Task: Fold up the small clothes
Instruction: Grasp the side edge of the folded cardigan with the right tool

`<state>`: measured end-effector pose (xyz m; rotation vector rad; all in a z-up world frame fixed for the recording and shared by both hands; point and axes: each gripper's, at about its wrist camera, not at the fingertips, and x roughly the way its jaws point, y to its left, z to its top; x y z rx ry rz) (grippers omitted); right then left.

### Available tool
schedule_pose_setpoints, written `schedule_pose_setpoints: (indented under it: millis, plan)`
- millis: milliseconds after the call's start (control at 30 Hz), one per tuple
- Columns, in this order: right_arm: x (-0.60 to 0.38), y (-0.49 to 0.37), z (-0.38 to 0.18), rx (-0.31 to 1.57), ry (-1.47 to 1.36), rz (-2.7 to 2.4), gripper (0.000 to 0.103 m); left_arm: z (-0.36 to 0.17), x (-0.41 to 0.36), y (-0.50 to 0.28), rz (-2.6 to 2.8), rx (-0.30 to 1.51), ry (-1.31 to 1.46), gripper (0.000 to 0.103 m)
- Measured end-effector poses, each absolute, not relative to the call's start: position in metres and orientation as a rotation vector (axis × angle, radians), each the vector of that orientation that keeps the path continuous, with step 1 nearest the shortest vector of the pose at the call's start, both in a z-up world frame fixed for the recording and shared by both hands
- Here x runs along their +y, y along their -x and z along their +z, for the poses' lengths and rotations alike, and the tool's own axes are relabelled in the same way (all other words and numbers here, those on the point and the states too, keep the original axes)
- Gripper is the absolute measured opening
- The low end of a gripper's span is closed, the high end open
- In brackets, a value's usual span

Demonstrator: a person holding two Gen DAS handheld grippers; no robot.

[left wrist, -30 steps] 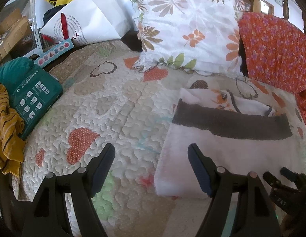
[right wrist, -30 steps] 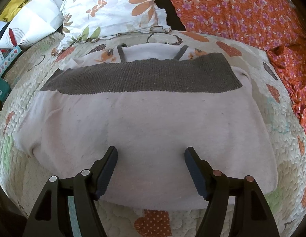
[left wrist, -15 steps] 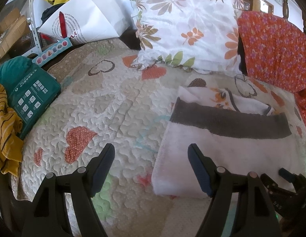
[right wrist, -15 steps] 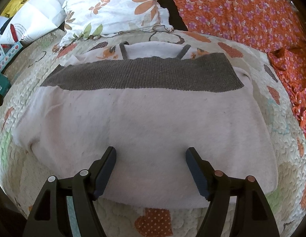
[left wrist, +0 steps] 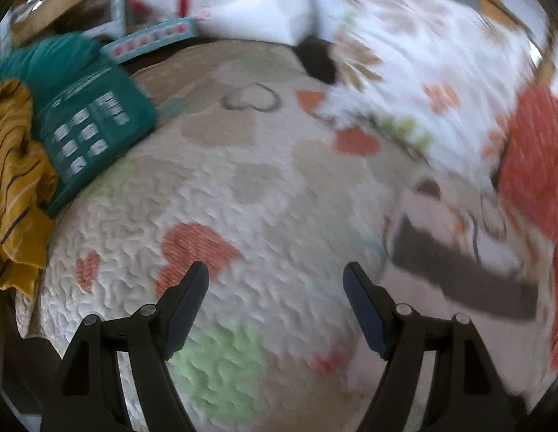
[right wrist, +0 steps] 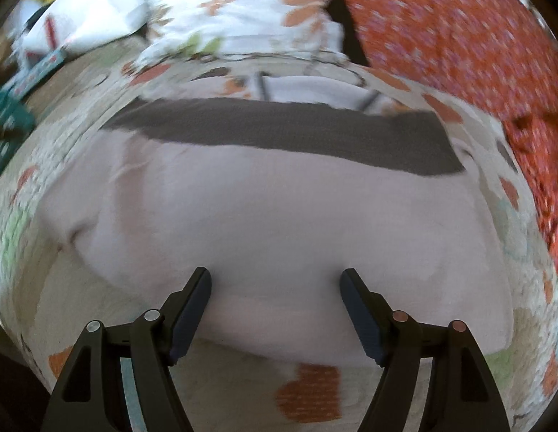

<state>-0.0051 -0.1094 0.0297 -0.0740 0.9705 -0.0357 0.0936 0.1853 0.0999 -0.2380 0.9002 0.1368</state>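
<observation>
Left wrist view, blurred: the left hand-held gripper (left wrist: pixel 275 280) has its fingers spread wide and holds nothing. Below and between them lies bare quilt (left wrist: pixel 242 187), cream with orange hearts and a green patch, on the bed. The folded garment (left wrist: pixel 459 306), white with a dark grey band, lies at the right, its left edge just beside the right finger. A teal package (left wrist: pixel 95 126) sits at the quilt's left edge, touching a mustard striped cloth (left wrist: pixel 16 180) that hangs over that side. A floral pillow (left wrist: pixel 441 57) lies at the far right, with orange flowered fabric (left wrist: pixel 534 165) next to it, and a white bag (left wrist: pixel 250 0) stands at the back. Most of the open quilt is in the middle, between the package and the garment.

Right wrist view: the right hand-held gripper (right wrist: pixel 275 280) is likewise spread apart and holding nothing, its fingertips over the near part of the garment (right wrist: pixel 271 216). The garment's near edge runs just beneath the fingers, with a strip of quilt (right wrist: pixel 307 396) showing in front of it. The grey band crosses the far side, and a white layer with thin dark straps shows beyond it. The pillow (right wrist: pixel 242 7) lies just past that far edge. The orange fabric (right wrist: pixel 459 43) borders the right side, apart from the garment by a strip of quilt.
</observation>
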Motion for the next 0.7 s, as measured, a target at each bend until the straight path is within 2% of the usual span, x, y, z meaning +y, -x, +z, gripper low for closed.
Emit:
schedule_pose_setpoints:
  millis: [233, 367, 567, 600, 633, 667, 700]
  plan:
    - [0.0, -0.013, 0.021, 0.947, 0.279, 0.191, 0.078, 0.103, 0.236, -0.1, 0.194, 0.899, 0.359, 0.078]
    - [0.051, -0.025, 0.014, 0.898, 0.425, 0.145, 0.08, 0.097, 0.253, -0.102, 0.202, 0.918, 0.41, 0.078]
    - [0.085, -0.072, 0.008, 0.912, 0.523, 0.027, 0.075, 0.097, 0.269, -0.101, 0.199, 0.916, 0.46, 0.078]
    - [0.089, -0.08, 0.006, 0.915, 0.531, 0.016, 0.073, 0.096, 0.272, -0.101, 0.201, 0.916, 0.472, 0.079]
    - [0.09, -0.088, 0.004, 0.925, 0.525, 0.018, 0.063, 0.096, 0.273, -0.1, 0.202, 0.918, 0.479, 0.079]
    - [0.091, -0.093, 0.003, 0.941, 0.508, 0.025, 0.044, 0.095, 0.274, -0.1, 0.202, 0.921, 0.486, 0.079]
    - [0.091, -0.097, 0.003, 0.961, 0.487, 0.026, 0.035, 0.094, 0.274, -0.099, 0.203, 0.927, 0.491, 0.079]
